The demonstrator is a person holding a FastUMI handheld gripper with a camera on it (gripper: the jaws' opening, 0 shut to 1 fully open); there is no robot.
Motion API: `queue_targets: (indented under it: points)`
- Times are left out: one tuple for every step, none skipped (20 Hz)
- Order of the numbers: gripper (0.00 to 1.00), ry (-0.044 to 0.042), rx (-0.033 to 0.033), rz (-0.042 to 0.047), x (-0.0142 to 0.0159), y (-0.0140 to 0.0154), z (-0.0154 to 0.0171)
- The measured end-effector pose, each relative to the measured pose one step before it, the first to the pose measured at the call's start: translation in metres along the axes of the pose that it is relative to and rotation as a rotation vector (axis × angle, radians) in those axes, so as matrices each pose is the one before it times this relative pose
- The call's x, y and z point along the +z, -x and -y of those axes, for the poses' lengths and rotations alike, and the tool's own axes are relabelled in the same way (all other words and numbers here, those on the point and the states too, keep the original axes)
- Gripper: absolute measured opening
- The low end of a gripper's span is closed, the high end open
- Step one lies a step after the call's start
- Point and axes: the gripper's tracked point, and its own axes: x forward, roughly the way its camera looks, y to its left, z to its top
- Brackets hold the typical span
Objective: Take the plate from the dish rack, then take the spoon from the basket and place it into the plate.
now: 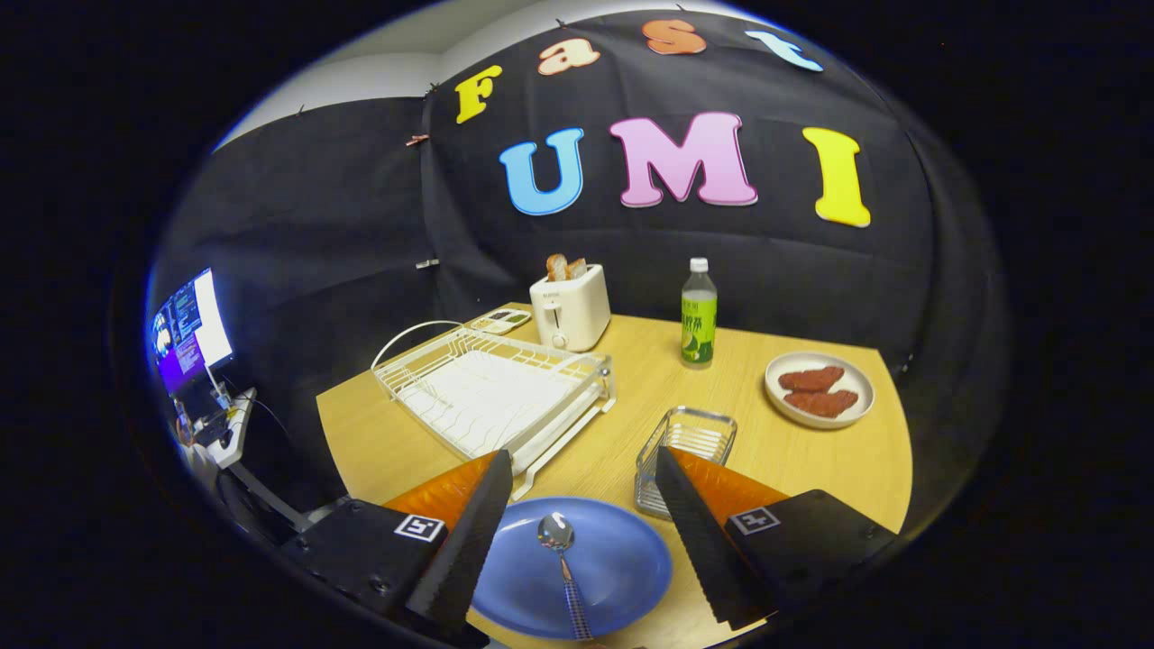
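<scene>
Taking the gripper [577, 532] as the centre of the dial, the sweep from left to right begins with a lit monitor [191, 329] on a stand far out at about nine o'clock, off the table's [631, 388] edge. At roughly eleven o'clock lies the white wire dish rack [491, 392], its slots bare of dishes, with a white toaster [570, 306] holding bread beyond it toward twelve. A green-labelled bottle [699, 315] stands at about one o'clock, and nearer in, just ahead of the right finger, sits the wire basket [685, 460], which looks empty. Further out at two o'clock a small white dish [819, 389] carries reddish pieces of food. The relation that matters lies at the centre: the blue plate [577, 563] rests flat on the table between the two fingers, and the spoon [563, 577] lies in it, bowl toward twelve o'clock and handle running back toward six, its long axis in line with the fingers. The fingers stand wide apart, pressing on nothing, the spoon free in the gap between them. Judging by this, the task appears complete, and the next move would simply be to draw straight back along the spoon's axis without nudging the plate.
</scene>
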Motion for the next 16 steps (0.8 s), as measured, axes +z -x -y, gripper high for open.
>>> queue_targets:
  points:
    - [0.98,0.00253,-0.02257,0.02477,0.01514,0.00430,0.00010]
    - [0.98,-0.00718,-0.01784,0.02474,0.01453,0.00378,-0.00342]
    - [0.98,-0.00861,-0.02052,0.02545,0.01539,0.00388,-0.00214]
    - [0.98,-0.00556,-0.02438,0.02498,0.01468,0.00386,-0.00119]
    - [0.98,-0.00372,-0.03046,0.02170,0.01377,0.00275,-0.00090]
    - [0.98,-0.00410,-0.03060,0.01745,0.01160,0.00297,-0.00178]
    - [0.98,-0.00524,-0.03259,0.01545,0.01060,0.00305,-0.00155]
    - [0.98,-0.00637,-0.03220,0.01406,0.00900,0.00232,-0.00310]
    - [0.98,-0.00568,-0.02719,0.01525,0.00814,0.00205,-0.00390]
    - [0.98,-0.00590,-0.02492,0.01539,0.00669,0.00097,-0.00480]
    - [0.98,-0.00401,-0.02063,0.01432,0.00716,0.00084,-0.00586]
    - [0.98,-0.00363,-0.01712,0.01152,0.00472,0.00016,-0.00662]
    - [0.98,-0.00197,-0.01295,0.01170,0.00432,-0.00119,-0.00783]
    - [0.98,0.00148,-0.01150,0.01367,0.00450,-0.00135,-0.00722]
    - [0.98,0.00379,-0.01219,0.01501,0.00587,-0.00086,-0.00692]
    - [0.98,0.00264,-0.01142,0.01503,0.00402,-0.00054,-0.00607]
